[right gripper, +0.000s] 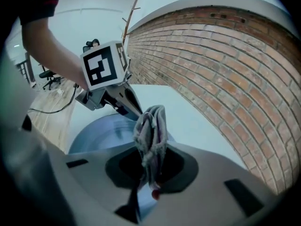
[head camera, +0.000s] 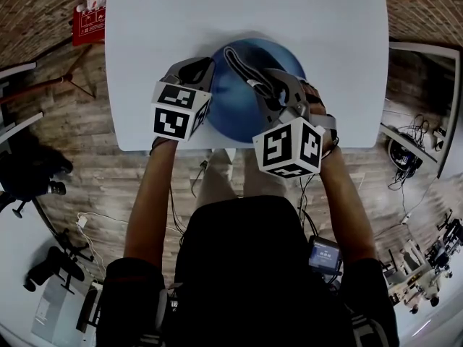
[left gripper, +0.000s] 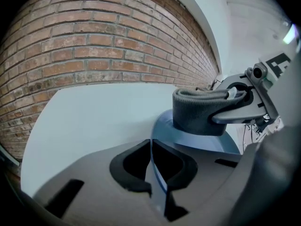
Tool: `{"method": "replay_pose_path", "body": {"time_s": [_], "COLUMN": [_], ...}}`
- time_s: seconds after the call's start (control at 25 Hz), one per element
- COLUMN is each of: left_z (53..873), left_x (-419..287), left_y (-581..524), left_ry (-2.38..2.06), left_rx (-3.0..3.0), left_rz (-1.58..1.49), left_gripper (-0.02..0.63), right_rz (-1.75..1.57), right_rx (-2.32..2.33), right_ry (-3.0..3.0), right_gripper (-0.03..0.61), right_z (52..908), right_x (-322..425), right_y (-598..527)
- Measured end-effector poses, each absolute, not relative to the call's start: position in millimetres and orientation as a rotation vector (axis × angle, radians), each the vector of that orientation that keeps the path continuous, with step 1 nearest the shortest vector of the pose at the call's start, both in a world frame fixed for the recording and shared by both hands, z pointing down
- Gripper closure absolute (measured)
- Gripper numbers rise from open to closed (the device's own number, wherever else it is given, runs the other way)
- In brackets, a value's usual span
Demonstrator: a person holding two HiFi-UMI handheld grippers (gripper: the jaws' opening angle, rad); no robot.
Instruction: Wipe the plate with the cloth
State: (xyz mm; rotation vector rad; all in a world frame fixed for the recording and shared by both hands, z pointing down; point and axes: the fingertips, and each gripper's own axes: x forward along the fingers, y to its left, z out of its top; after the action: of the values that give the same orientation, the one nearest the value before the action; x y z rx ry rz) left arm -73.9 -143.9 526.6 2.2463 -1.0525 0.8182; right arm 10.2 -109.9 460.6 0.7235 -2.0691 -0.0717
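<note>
Brick wall [left gripper: 94,46] backs a white desk [head camera: 145,63], and at the desk's near edge, right in front of the person, is the blue plate [head camera: 239,114].

The grey cloth [head camera: 249,71] lies folded in a thick band across the plate's upper right part. In the left gripper view its lower fold meets the plate's surface. The right hand-held gripper [head camera: 264,85] has its jaws clamped on the cloth, which bunches up out of the gap between them [right gripper: 151,135]. The left hand-held gripper [head camera: 206,67] comes in from the plate's left side. Its jaws are closed on the plate's rim, which runs edge-on between the two dark pads [left gripper: 151,166].

Both bare forearms reach forward from a dark-shirted torso, roughly parallel, wrists just over the desk's front edge. The two marker cubes face up toward the head camera, the right one nearer the body. The two tools sit close together over the plate, so much of its left and right sides is covered.

Beyond the desk, a red sign [head camera: 88,20] stands at the far left corner. Cables trail over the wood floor [head camera: 94,186], and dark camera gear [head camera: 51,266] rests on a pale surface at the lower left.
</note>
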Motion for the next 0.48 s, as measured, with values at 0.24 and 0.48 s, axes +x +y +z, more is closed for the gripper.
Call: {"method": "replay_pose_path", "body": {"time_s": [0.24, 0.48], "left_z": [528, 527], "left_x": [-76, -75], "left_y": [-145, -144], "left_ry": [-1.058, -1.061], "left_rx": [2.249, 2.25], "left_rz": [0.817, 0.82], "left_gripper": [0.583, 0.583], "right_rz": [-0.075, -0.051], "right_rx": [0.63, 0.576], "right_ry": [-2.031, -1.994], "right_gripper": [0.522, 0.522], "right_z": [484, 503], "right_x": [-1, -4], "right_y": [-103, -98]}}
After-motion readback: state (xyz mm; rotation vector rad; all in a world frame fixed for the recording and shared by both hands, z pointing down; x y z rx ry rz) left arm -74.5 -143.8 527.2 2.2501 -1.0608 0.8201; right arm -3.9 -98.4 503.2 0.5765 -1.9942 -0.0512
